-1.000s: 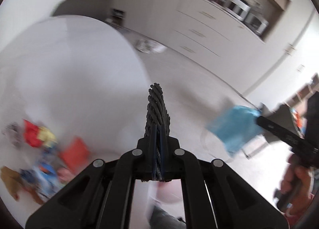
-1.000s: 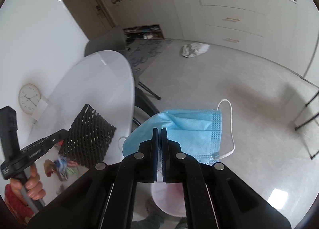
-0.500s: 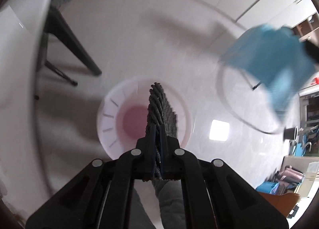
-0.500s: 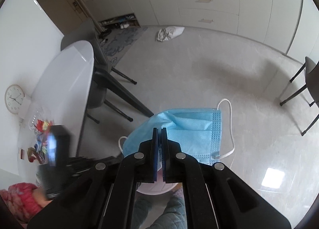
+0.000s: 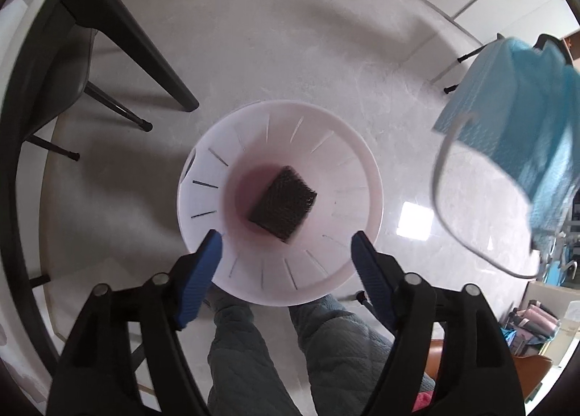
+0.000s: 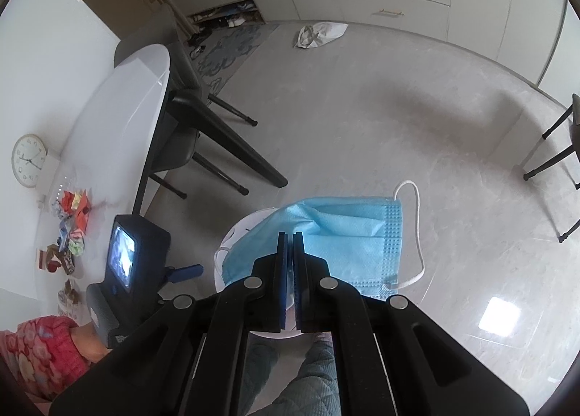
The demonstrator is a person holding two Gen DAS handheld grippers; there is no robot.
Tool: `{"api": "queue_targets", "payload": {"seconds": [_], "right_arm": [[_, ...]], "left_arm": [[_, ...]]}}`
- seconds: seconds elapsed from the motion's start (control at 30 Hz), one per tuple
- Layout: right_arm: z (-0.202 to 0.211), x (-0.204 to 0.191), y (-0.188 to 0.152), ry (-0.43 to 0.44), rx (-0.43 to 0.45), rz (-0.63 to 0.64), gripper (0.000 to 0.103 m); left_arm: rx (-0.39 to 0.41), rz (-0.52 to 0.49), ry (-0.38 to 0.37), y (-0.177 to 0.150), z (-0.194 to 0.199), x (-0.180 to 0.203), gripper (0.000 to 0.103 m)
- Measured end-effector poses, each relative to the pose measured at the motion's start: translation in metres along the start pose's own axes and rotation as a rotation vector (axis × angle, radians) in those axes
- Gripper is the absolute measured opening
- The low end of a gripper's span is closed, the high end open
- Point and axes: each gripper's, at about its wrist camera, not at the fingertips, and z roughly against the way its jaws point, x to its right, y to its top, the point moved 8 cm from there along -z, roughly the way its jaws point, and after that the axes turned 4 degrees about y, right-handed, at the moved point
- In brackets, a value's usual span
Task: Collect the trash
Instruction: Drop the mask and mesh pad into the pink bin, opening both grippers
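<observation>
left hand-held gripper point(image 5: 284, 244): points straight down over the white bin, jaws wide apart and opening, nothing between the blue pads, nothing touched.
left pads point(image 5: 203, 263): one at each side of the bin's near rim in the left wrist view, both clear of the mesh piece.
right hand-held gripper point(image 6: 290, 234): jaws pressed together, pinching the blue face mask near the middle of its lower edge; tilted steeply downward.
face mask point(image 6: 337, 231): hangs in the air from the right hand-held gripper, over the right side of the bin's rim; its long axis runs left to right across the right wrist view, the pleats running the same way.
mask loop point(image 6: 417, 227): white ear loop stands out from the mask's right end in a long arc; a second loop shows at the left end, near the bin rim.
mask from the left side point(image 5: 514, 115): blurred, high at the right, beside the bin and above the floor.
black mesh piece point(image 5: 282, 207): lies free at the bottom of the bin, a squarish pad turned corner-wise, one corner toward the near rim.
white bin point(image 5: 203, 169): round, slotted wall, pinkish bottom, stands on the grey floor point(image 5: 290, 53) just in front of the person's legs point(image 5: 235, 350).
table point(image 6: 119, 115): white top at the left, dark legs, coloured scraps point(image 6: 72, 220) on its near end, well apart from the bin.
</observation>
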Motion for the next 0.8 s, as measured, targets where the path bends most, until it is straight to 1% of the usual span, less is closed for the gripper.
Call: {"api": "queue_targets", "payload": {"seconds": [0.07, 0.17, 0.27, 0.33, 0.37, 0.4, 0.47, 0.5, 0.53, 0.6, 0.63, 0.7, 0.8], "right_arm": [[-0.003, 0.001, -0.001, 0.004, -0.006, 0.003, 0.004], [-0.012, 0.001, -0.004, 0.012, -0.023, 0.010, 0.004], [-0.030, -0.003, -0.009, 0.028, -0.048, 0.019, 0.004], [-0.050, -0.009, -0.018, 0.036, -0.078, 0.041, 0.004], [-0.059, -0.013, -0.023, 0.043, -0.092, 0.050, 0.004], [-0.069, -0.017, -0.028, 0.055, -0.111, 0.062, 0.007], [-0.087, -0.025, -0.038, 0.072, -0.142, 0.080, 0.008], [-0.095, -0.031, -0.043, 0.092, -0.163, 0.089, 0.023], [-0.102, -0.035, -0.048, 0.103, -0.182, 0.097, 0.054], [-0.111, -0.041, -0.053, 0.061, -0.185, 0.131, 0.081], [-0.112, -0.044, -0.055, 0.042, -0.187, 0.150, 0.085], [-0.112, -0.050, -0.055, 0.025, -0.204, 0.167, 0.091], [-0.102, -0.058, -0.048, 0.024, -0.205, 0.168, 0.094]], "left_arm": [[0.019, 0.003, 0.004, -0.001, 0.011, -0.001, 0.079], [0.067, 0.013, 0.024, -0.003, 0.045, -0.006, 0.083], [0.160, 0.048, 0.030, -0.006, 0.097, -0.017, 0.094], [0.232, 0.081, 0.027, -0.010, 0.134, -0.026, 0.095], [0.253, 0.092, 0.028, -0.012, 0.146, -0.029, 0.095], [0.275, 0.105, 0.034, -0.015, 0.161, -0.035, 0.095], [0.301, 0.130, 0.052, -0.022, 0.181, -0.046, 0.095], [0.309, 0.140, 0.057, -0.024, 0.187, -0.050, 0.095], [0.321, 0.158, 0.069, -0.027, 0.195, -0.058, 0.095], [0.335, 0.182, 0.088, -0.031, 0.204, -0.071, 0.095], [0.340, 0.194, 0.098, -0.032, 0.208, -0.078, 0.095], [0.345, 0.221, 0.113, -0.036, 0.216, -0.086, 0.095], [0.352, 0.267, 0.139, -0.044, 0.227, -0.102, 0.095]]}}
